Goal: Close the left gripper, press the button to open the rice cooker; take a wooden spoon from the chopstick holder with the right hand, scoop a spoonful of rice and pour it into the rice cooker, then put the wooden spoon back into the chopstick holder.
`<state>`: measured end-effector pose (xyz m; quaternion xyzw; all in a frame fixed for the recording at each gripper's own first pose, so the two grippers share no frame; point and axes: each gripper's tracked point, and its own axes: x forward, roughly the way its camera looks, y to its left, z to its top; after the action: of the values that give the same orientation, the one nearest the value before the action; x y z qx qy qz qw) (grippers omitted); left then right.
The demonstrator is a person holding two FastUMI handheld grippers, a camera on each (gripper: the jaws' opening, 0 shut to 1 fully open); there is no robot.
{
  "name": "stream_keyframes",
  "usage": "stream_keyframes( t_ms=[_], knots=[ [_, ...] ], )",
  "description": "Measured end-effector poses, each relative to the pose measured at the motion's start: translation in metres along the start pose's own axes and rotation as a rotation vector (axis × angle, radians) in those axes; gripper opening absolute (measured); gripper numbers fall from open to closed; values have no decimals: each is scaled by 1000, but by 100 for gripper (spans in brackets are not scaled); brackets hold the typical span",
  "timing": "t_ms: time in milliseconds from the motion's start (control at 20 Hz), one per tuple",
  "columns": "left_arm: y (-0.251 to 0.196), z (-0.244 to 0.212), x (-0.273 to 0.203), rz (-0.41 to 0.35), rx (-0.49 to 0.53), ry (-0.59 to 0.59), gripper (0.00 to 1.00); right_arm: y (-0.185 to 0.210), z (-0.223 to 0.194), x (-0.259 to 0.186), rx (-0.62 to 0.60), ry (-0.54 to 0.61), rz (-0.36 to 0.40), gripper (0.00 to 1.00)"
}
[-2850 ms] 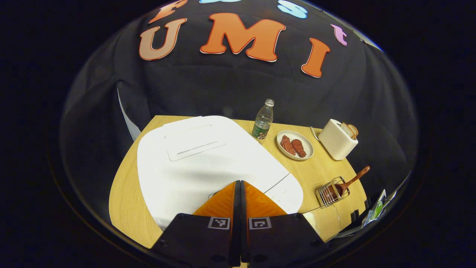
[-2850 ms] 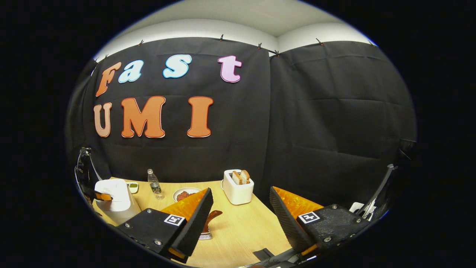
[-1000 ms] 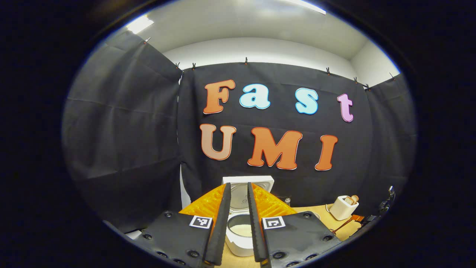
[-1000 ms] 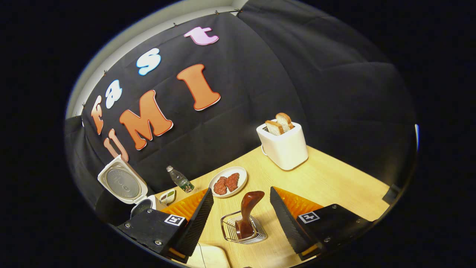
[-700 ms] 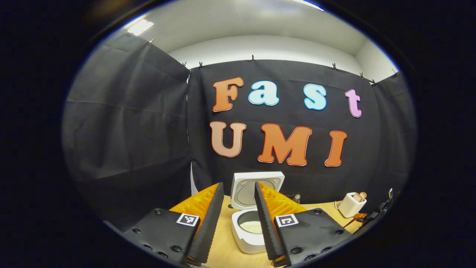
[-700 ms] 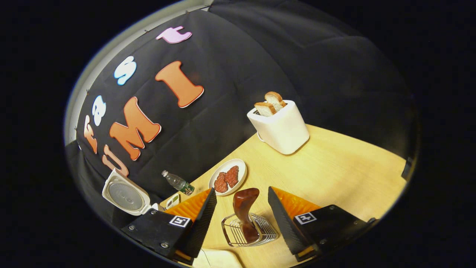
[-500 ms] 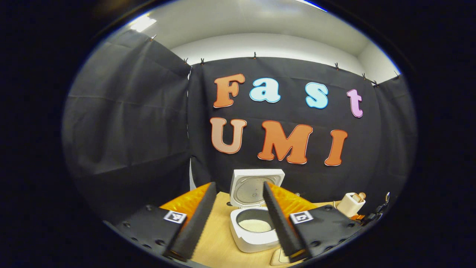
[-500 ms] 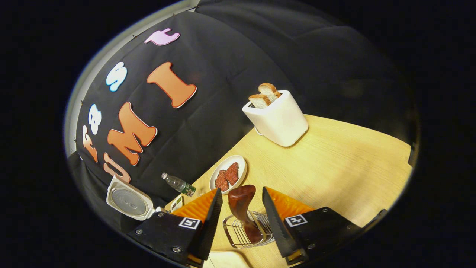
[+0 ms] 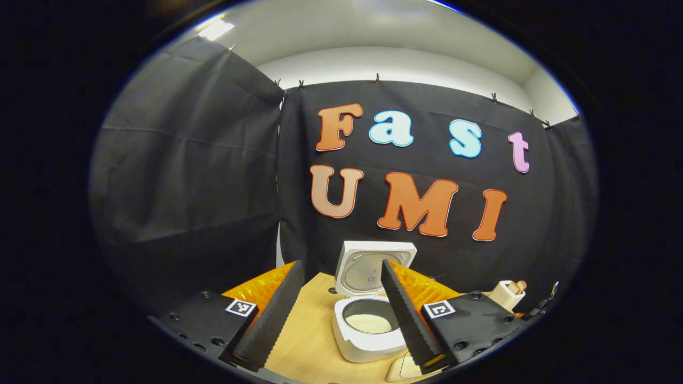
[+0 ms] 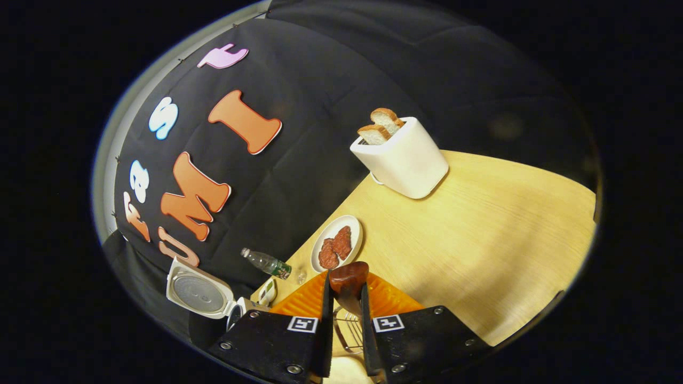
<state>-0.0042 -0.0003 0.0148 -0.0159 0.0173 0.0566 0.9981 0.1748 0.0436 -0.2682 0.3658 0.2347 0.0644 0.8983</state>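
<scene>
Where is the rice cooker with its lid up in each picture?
Left gripper view: the rice cooker sits low in the middle, between the left gripper's open fingers, lid standing up, white rice in the pot.
Right gripper view: the rice cooker is far off at the lower left edge, with the round inside of its lid facing us.
Shared landmark: the white toaster with bread sticking out.

I see the white rice cooker [image 9: 368,320] with its lid upright, rice inside. The brown wooden spoon [image 10: 347,285] stands in the wire chopstick holder [image 10: 349,330].
</scene>
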Motion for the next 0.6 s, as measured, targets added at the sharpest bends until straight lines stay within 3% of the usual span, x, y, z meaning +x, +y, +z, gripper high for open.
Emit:
stream_keyframes(
  t_ms=[250, 600],
  knots=[
    [10, -3, -2, 4, -12, 15, 99, 24, 12, -1, -92, -33, -5, 12],
    [25, 19, -4, -37, -2, -36, 98, 82, 36, -40, -276, -121, 24, 12]
  ],
)
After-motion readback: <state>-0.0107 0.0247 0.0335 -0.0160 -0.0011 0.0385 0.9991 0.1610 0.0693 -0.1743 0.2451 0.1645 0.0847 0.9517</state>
